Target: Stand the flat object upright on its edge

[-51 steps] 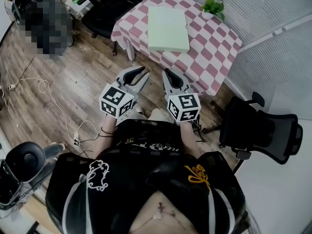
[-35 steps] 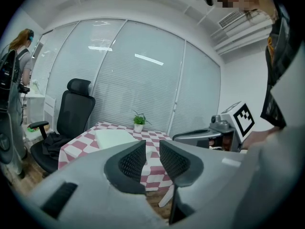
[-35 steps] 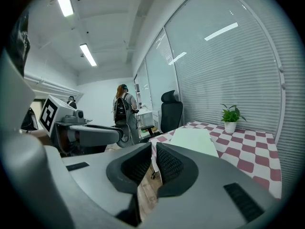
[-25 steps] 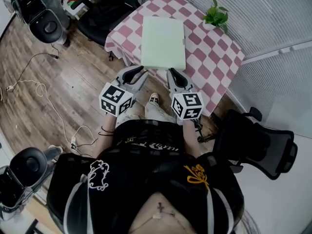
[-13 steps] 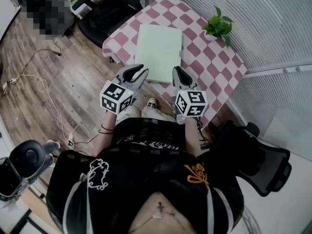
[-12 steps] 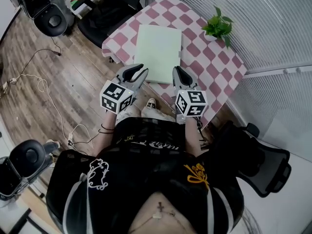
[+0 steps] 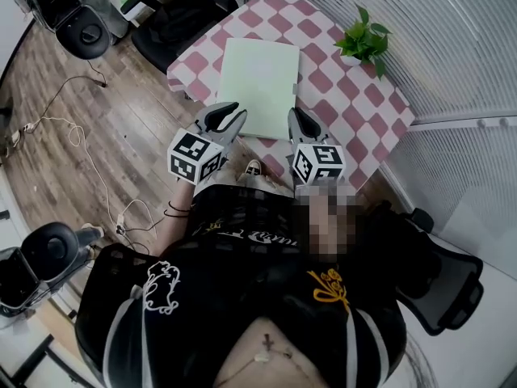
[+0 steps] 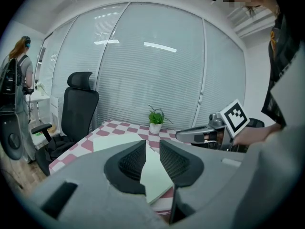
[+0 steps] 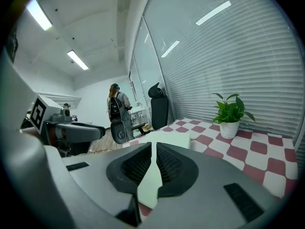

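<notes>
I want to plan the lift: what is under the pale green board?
The pale green board lies flat on the pink-and-white checked tablecloth. The cloth directly beneath it is covered.

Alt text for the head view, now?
A pale green flat panel lies on a pink-checked table; the left claw and right claw, both shut and empty, point at its near edge. A potted plant stands beyond, at right.

A table [image 7: 355, 128] under a pink-and-white checked cloth [image 7: 323, 79] carries a pale green board [image 7: 258, 75], lying flat toward its near left side, and a small potted plant [image 7: 363, 40] at far right.
</notes>
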Motion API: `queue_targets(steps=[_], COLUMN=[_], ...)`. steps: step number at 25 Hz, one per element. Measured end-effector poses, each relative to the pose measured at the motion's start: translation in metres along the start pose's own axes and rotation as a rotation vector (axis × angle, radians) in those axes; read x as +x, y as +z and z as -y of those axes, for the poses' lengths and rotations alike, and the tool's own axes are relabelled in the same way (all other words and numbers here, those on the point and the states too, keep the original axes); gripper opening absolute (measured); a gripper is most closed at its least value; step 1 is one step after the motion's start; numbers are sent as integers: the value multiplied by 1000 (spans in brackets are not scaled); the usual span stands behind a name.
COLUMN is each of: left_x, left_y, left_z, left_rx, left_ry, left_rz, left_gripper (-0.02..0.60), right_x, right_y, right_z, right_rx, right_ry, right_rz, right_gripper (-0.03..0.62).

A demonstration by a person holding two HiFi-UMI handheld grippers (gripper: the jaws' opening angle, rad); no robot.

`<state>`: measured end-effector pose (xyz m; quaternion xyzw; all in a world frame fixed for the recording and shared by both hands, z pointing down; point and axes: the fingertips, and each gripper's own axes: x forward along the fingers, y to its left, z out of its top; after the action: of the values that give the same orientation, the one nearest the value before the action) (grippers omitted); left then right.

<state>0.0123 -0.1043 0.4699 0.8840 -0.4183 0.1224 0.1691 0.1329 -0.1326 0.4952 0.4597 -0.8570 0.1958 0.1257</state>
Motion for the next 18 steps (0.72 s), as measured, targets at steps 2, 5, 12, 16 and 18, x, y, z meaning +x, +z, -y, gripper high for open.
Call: queue_targets(steps=[2,5,12,16,18], left_x=[0,0,8,16,19], left_y=[-3,-7,-11,-11,-10], left_z=[-2,-7,-25,-40,-49], left_rx=[-9,-22,-34,-35,-42], left_ry=[12,29,48,53,58], left_rz=[-8,-26,-59,-79,-84], left_gripper=[100,100,100,100,100], right_x=[2,4,12,18,21], right_y=[-2,-6,-12,-14,-16], right_z=[1,2,14,24,28], right_rx=[4,16,44,65,75], right_ry=[8,14,-1,-20,-28], right_rz=[-8,-19,-34,-41,-47], right_gripper=[35,35,35,35,35])
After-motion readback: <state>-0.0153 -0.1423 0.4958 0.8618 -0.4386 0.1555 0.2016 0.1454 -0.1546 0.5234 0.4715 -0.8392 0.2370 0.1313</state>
